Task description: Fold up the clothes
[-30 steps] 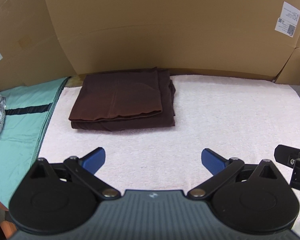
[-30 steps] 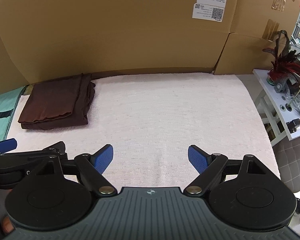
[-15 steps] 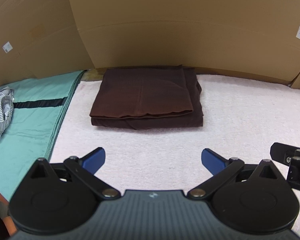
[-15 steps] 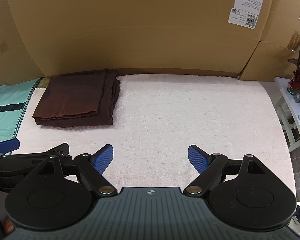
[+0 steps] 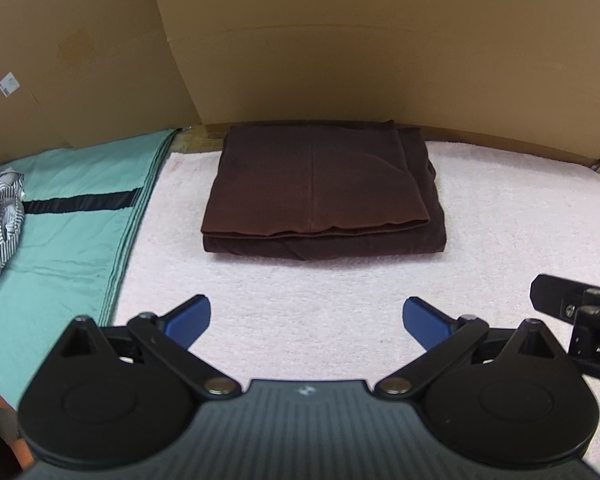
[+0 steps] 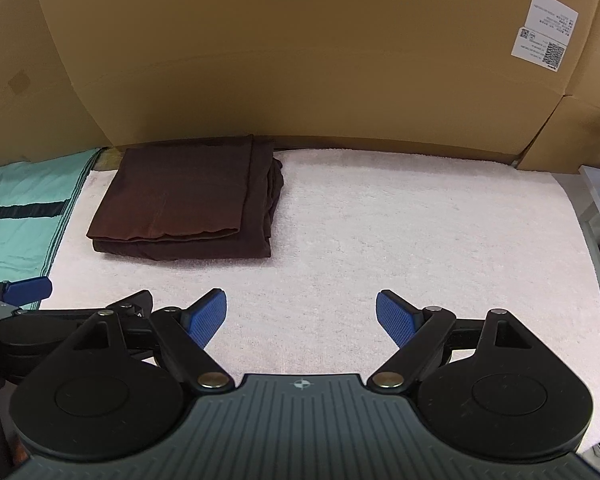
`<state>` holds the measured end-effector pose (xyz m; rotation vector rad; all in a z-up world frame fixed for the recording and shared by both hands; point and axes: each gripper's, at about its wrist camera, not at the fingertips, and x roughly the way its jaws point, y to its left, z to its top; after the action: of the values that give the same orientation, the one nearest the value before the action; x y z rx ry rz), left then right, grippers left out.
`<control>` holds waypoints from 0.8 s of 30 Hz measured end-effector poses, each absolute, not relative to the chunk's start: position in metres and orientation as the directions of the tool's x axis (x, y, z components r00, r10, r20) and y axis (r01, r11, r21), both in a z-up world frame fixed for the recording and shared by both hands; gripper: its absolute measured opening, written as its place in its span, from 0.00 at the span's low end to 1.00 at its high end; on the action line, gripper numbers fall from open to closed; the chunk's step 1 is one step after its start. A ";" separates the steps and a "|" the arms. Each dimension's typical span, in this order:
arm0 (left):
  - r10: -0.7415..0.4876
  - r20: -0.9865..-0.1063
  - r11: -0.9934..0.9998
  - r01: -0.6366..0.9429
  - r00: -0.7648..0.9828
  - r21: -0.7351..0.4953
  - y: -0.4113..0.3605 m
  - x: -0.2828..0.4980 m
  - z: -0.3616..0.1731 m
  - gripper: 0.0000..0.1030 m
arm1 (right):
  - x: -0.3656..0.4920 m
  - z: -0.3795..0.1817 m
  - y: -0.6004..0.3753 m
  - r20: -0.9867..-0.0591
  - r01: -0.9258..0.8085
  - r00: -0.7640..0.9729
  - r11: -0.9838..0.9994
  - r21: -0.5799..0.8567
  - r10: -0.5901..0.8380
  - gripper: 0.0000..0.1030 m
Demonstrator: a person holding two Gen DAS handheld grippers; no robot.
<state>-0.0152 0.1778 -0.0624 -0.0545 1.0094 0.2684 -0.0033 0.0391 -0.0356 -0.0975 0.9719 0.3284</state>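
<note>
The folded brown garment [image 5: 320, 188] is lying at twelve o'clock on the pink towel [image 5: 500, 216], its long axis running nine to three, folded edge facing six, back edge touching the cardboard wall [image 5: 340, 60]. Bare towel is stretching toward three; a green cloth [image 5: 72, 220] is bordering nine. The left gripper [image 5: 306, 316] and right gripper [image 6: 301, 314] are hovering with jaws spread wide, holding nothing.
</note>
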 end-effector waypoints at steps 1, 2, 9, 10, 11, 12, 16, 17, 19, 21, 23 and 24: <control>0.194 -0.843 0.966 -0.245 0.501 0.077 0.180 -0.014 -0.063 0.99 | -0.003 -0.036 0.042 -0.820 -0.316 0.524 0.947 0.062 0.229 0.82; 0.192 -0.845 0.967 -0.243 0.499 0.076 0.183 -0.014 -0.064 0.99 | -0.003 -0.037 0.045 -0.819 -0.316 0.527 0.947 0.059 0.227 0.82; 0.174 -0.856 0.971 -0.229 0.488 0.068 0.201 -0.008 -0.069 0.99 | -0.001 -0.042 0.063 -0.825 -0.310 0.523 0.949 0.051 0.215 0.82; 0.173 -0.856 0.972 -0.227 0.486 0.067 0.203 -0.007 -0.070 0.99 | 0.000 -0.043 0.065 -0.824 -0.308 0.524 0.950 0.050 0.214 0.82; 0.172 -0.857 0.972 -0.225 0.486 0.068 0.205 -0.006 -0.070 0.99 | 0.000 -0.043 0.067 -0.824 -0.306 0.525 0.951 0.049 0.211 0.82; 0.173 -0.857 0.972 -0.224 0.485 0.069 0.206 -0.006 -0.071 0.99 | 0.000 -0.044 0.069 -0.825 -0.304 0.525 0.951 0.046 0.208 0.82; 0.180 -0.858 0.970 -0.230 0.481 0.075 0.214 -0.004 -0.073 0.99 | 0.001 -0.045 0.076 -0.824 -0.293 0.530 0.955 0.045 0.201 0.82; 0.186 -0.856 0.968 -0.238 0.482 0.076 0.217 -0.004 -0.073 0.99 | 0.001 -0.044 0.077 -0.822 -0.289 0.533 0.956 0.047 0.201 0.82; 0.190 -0.855 0.965 -0.252 0.483 0.072 0.222 -0.004 -0.073 0.99 | 0.002 -0.044 0.079 -0.819 -0.283 0.538 0.958 0.049 0.200 0.82; 0.184 -0.857 0.964 -0.258 0.481 0.062 0.227 -0.004 -0.073 0.99 | 0.002 -0.045 0.081 -0.818 -0.281 0.539 0.959 0.047 0.198 0.82; 0.181 -0.858 0.964 -0.260 0.481 0.058 0.231 -0.004 -0.073 0.99 | 0.003 -0.047 0.085 -0.820 -0.284 0.538 0.958 0.043 0.196 0.82; 0.182 -0.857 0.964 -0.261 0.482 0.058 0.232 -0.005 -0.073 0.99 | 0.003 -0.047 0.087 -0.821 -0.286 0.537 0.957 0.041 0.196 0.82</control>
<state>-0.0050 0.2322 -0.0730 -0.0843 1.0337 0.2703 0.0035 0.0865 -0.0471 -0.1022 0.9625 0.2877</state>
